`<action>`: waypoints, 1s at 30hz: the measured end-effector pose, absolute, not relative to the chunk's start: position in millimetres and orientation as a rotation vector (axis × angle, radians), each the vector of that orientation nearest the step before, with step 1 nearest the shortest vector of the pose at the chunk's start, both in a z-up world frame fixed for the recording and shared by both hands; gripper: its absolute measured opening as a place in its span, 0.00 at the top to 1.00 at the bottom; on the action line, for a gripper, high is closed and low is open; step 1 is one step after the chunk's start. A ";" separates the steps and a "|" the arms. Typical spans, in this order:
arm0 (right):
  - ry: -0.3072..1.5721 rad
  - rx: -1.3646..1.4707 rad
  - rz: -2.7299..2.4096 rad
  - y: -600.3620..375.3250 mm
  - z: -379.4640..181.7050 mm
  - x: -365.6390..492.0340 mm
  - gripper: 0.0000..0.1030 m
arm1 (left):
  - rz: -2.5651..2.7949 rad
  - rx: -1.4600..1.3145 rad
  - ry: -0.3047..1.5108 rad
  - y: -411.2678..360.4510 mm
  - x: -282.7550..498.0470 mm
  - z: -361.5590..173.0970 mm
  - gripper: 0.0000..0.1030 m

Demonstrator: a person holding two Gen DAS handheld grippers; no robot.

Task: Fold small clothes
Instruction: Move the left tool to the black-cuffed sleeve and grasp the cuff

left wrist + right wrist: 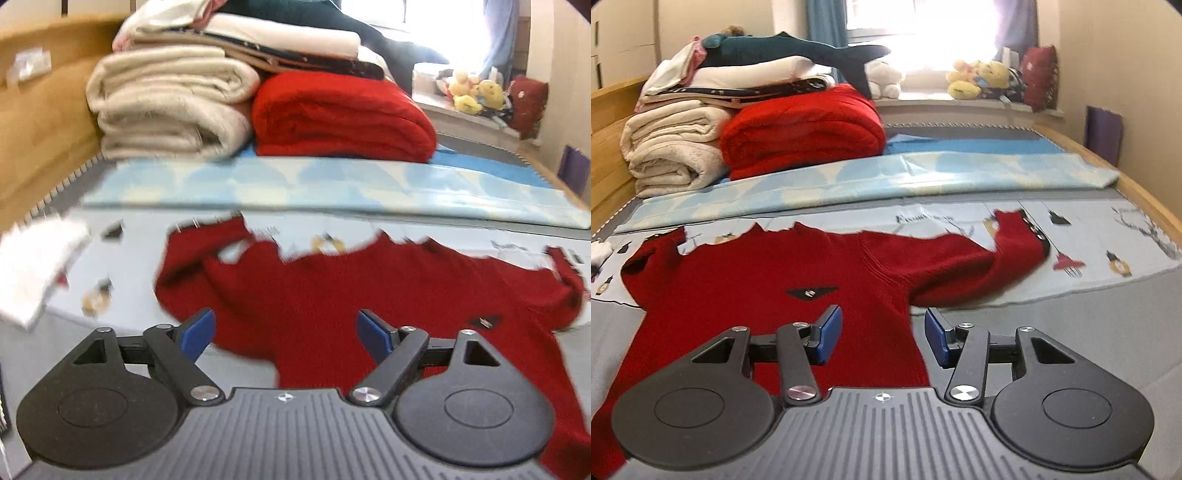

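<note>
A small red sweater (783,273) lies spread flat on the bed, sleeves out to both sides, a dark patch on its chest. In the left wrist view the same red sweater (332,295) fills the middle, its left sleeve bent up. My left gripper (286,334) hovers above the sweater's lower left part, open wide, nothing between its blue pads. My right gripper (882,336) hangs over the sweater's right side edge below the right sleeve (1008,251), open, its blue pads clear of the cloth.
Folded cream blankets (672,147) and a red blanket (801,129) are stacked at the bed's far left. A light blue sheet (886,177) crosses the bed behind the sweater. A white garment (37,266) lies at the left. Wooden bed rails (1145,206) bound both sides.
</note>
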State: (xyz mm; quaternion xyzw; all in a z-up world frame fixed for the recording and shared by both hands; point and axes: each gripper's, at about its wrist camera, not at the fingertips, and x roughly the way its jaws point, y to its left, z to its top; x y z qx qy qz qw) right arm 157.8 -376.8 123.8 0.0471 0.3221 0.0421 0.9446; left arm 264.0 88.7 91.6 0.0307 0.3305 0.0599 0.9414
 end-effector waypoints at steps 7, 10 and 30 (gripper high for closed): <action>0.648 0.060 0.165 -347.6 154.6 196.7 0.50 | 0.223 -0.018 0.720 128.8 322.2 66.8 0.11; 0.635 0.082 0.200 -329.4 167.7 232.9 0.50 | 0.233 -0.026 0.766 141.0 341.2 53.2 0.11; 0.721 0.040 0.390 -224.2 100.0 342.5 0.50 | 0.430 0.255 0.731 210.9 427.0 -8.8 0.11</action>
